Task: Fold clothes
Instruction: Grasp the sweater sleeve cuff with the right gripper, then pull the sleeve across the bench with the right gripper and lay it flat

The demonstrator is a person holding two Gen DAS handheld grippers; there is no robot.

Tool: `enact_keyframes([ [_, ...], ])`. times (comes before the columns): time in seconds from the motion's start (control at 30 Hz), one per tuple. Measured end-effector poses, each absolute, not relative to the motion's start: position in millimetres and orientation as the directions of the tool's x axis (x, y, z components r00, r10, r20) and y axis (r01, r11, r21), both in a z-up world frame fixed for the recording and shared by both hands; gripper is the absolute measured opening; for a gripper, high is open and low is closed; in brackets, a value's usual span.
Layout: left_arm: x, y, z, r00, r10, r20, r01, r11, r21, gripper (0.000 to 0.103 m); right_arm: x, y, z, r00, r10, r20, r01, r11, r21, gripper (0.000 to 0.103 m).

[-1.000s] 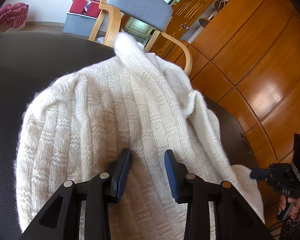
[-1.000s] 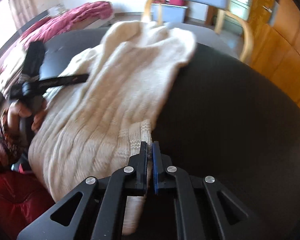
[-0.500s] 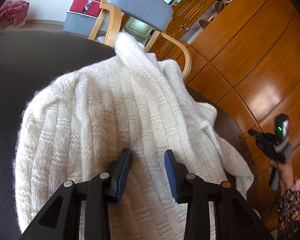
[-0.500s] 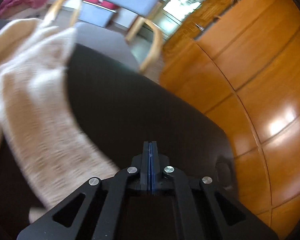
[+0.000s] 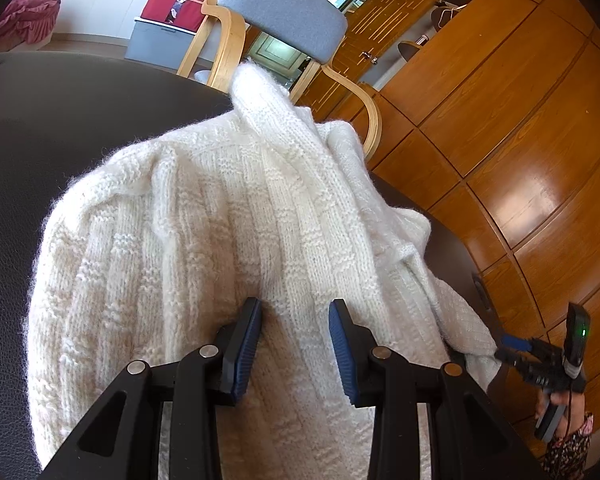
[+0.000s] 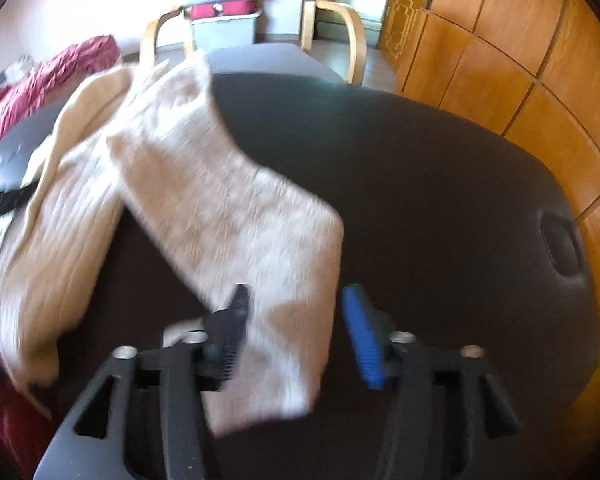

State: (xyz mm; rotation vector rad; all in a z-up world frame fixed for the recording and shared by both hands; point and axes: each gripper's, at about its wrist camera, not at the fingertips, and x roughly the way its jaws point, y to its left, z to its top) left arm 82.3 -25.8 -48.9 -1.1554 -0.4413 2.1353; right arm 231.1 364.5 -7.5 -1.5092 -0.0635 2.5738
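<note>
A cream knitted sweater (image 5: 220, 220) lies spread on the dark table (image 5: 60, 112), collar towards the far chair. My left gripper (image 5: 294, 336) hovers open just over the sweater's body, with the knit showing between its blue pads. One sleeve (image 6: 220, 200) stretches out across the table (image 6: 420, 180) to the right of the sweater's body (image 6: 60, 220). My right gripper (image 6: 296, 320) is open, its fingers either side of the sleeve's cuff end. The picture is blurred, so contact is unclear. From the left wrist view, the right gripper (image 5: 516, 350) sits at the cuff beyond the table's right edge, in a hand.
A wooden chair with a grey back (image 5: 284, 4) stands at the table's far edge. Wooden cabinet panels (image 5: 500, 120) run close along the right. A red case on a grey box (image 5: 176, 4) and pink fabric (image 5: 28, 20) lie farther back. The table has an oval recess (image 6: 560, 244) near its right end.
My right gripper was shut, swung out to the right and came back; now it is open at the sleeve's cuff. The sleeve now lies stretched out sideways. The left gripper has stayed put.
</note>
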Motion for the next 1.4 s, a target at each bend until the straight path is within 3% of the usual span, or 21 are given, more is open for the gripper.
enact_keyframes([
  [0.13,82,-23,-48,-0.392,0.688,-0.610,-0.392,-0.725,-0.566,0.035,229,356,-40,-0.402,0.224,-0.888,-0.123,-0.974,-0.190,0.065],
  [0.17,81,-22,-48,-0.392,0.690,-0.608,-0.391,-0.723,-0.570,0.035,222,359,-48,-0.395,0.223,-0.891,-0.127,-0.974,-0.187,0.052],
  [0.2,83,-25,-48,-0.391,0.693,-0.606,-0.389,-0.721,-0.573,0.035,215,361,-49,-0.407,0.204,-0.890,-0.125,-0.978,-0.167,0.026],
  [0.23,84,-27,-48,-0.390,0.695,-0.604,-0.388,-0.719,-0.577,0.035,209,363,-49,-0.423,0.181,-0.888,-0.121,-0.982,-0.143,0.022],
  [0.27,84,-28,-48,-0.389,0.696,-0.603,-0.388,-0.718,-0.578,0.035,202,364,-45,-0.431,0.229,-0.873,-0.129,-0.973,-0.192,0.011],
  [0.43,84,-30,-49,-0.388,0.696,-0.604,-0.387,-0.718,-0.578,0.035,178,389,-19,-0.490,0.534,-0.689,-0.240,-0.843,-0.482,0.009],
  [0.6,86,-34,-49,-0.387,0.697,-0.603,-0.387,-0.717,-0.580,0.035,158,427,4,-0.480,0.784,-0.393,-0.411,-0.597,-0.689,0.009],
  [0.67,86,-36,-49,-0.387,0.698,-0.602,-0.386,-0.716,-0.582,0.035,149,451,-12,-0.420,0.783,-0.459,-0.410,-0.615,-0.673,0.012],
  [0.7,86,-36,-49,-0.386,0.699,-0.602,-0.386,-0.715,-0.583,0.035,144,465,-27,-0.365,0.749,-0.552,-0.396,-0.662,-0.636,0.018],
  [0.77,86,-36,-49,-0.385,0.701,-0.600,-0.386,-0.713,-0.586,0.035,143,488,-54,-0.273,0.635,-0.723,-0.391,-0.759,-0.520,0.019],
  [0.83,86,-36,-49,-0.385,0.702,-0.600,-0.385,-0.713,-0.586,0.035,154,500,-63,-0.273,0.499,-0.822,-0.442,-0.824,-0.354,0.019],
  [1.03,86,-35,-50,-0.387,0.699,-0.601,-0.384,-0.715,-0.584,0.035,190,480,-26,-0.431,0.453,-0.781,-0.501,-0.840,-0.210,0.019],
  [1.23,83,-39,-51,-0.380,0.716,-0.586,-0.377,-0.698,-0.608,0.035,170,468,-10,-0.503,0.317,-0.804,-0.490,-0.871,-0.036,0.020],
  [1.27,83,-40,-52,-0.379,0.718,-0.584,-0.376,-0.696,-0.612,0.035,165,465,-11,-0.477,0.308,-0.823,-0.465,-0.883,-0.061,0.024],
  [1.3,82,-40,-52,-0.377,0.721,-0.582,-0.374,-0.693,-0.616,0.035,161,461,-17,-0.411,0.308,-0.858,-0.408,-0.904,-0.129,0.037],
  [1.4,81,-39,-52,-0.377,0.720,-0.583,-0.374,-0.694,-0.615,0.035,169,455,-25,-0.282,0.357,-0.890,-0.289,-0.917,-0.276,0.038],
])
